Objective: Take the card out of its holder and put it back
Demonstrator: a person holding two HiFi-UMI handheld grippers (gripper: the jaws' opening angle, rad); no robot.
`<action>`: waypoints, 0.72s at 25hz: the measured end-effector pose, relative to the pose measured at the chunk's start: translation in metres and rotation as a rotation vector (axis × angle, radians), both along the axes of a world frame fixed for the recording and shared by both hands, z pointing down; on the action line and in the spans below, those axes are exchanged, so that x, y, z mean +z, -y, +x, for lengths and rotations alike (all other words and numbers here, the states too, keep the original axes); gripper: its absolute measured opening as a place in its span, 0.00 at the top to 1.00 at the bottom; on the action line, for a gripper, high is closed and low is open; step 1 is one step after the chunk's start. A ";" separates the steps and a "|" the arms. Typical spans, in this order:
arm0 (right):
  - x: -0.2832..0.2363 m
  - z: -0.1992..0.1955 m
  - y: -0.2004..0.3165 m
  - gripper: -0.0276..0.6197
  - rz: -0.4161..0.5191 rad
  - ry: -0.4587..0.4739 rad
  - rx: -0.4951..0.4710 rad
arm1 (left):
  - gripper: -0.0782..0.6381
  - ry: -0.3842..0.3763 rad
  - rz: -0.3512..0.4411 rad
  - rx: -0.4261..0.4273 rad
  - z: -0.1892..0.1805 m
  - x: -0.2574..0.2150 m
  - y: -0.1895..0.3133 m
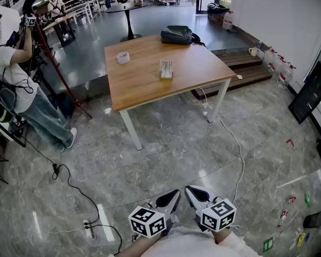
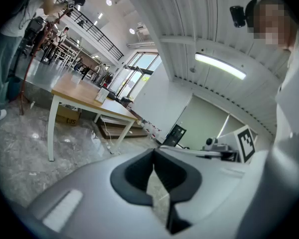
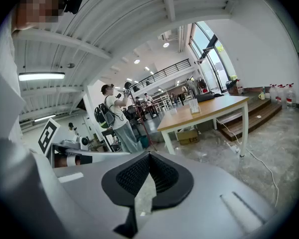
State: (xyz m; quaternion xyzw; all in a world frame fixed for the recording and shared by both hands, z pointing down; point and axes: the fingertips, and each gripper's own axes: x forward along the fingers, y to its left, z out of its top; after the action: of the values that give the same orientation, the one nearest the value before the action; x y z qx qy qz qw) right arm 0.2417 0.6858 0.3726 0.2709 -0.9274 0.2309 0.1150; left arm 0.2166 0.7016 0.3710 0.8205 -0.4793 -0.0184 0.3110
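Left tongs (image 1: 175,193), right tongs (image 1: 189,190): held low, side by side, close to body, tips forward over marble floor (image 1: 166,154). Both closed, nothing between jaws.
Card holder (image 1: 166,69): small, pale, upright at mid-bench (image 1: 144,90), well apart from tongs; card detail too small to tell.
Head view only: tape roll (image 1: 123,57), black bag (image 1: 176,35) on bench.
Gripper views only: ceiling light (image 2: 224,66).

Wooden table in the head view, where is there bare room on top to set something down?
The near strip of the table, in front of the tape roll and card holder, is bare, as is the right part between the holder and the right corner. The far edge is crowded by the black bag.
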 end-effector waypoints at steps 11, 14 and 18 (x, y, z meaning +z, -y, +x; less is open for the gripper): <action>0.004 -0.028 0.085 0.96 0.023 0.004 0.045 | 0.88 -0.026 0.003 -0.021 -0.041 0.006 0.084; 0.004 -0.045 0.129 0.96 0.026 0.009 0.064 | 0.88 -0.022 0.017 -0.007 -0.060 0.002 0.125; 0.002 -0.076 0.188 0.96 0.021 0.003 0.059 | 0.88 -0.045 0.019 0.006 -0.089 -0.005 0.180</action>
State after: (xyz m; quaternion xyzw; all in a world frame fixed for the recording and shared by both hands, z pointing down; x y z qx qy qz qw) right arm 0.1655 0.4976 0.3745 0.2992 -0.9215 0.2249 0.1041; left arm 0.1274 0.5218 0.3664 0.8243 -0.4694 -0.0405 0.3139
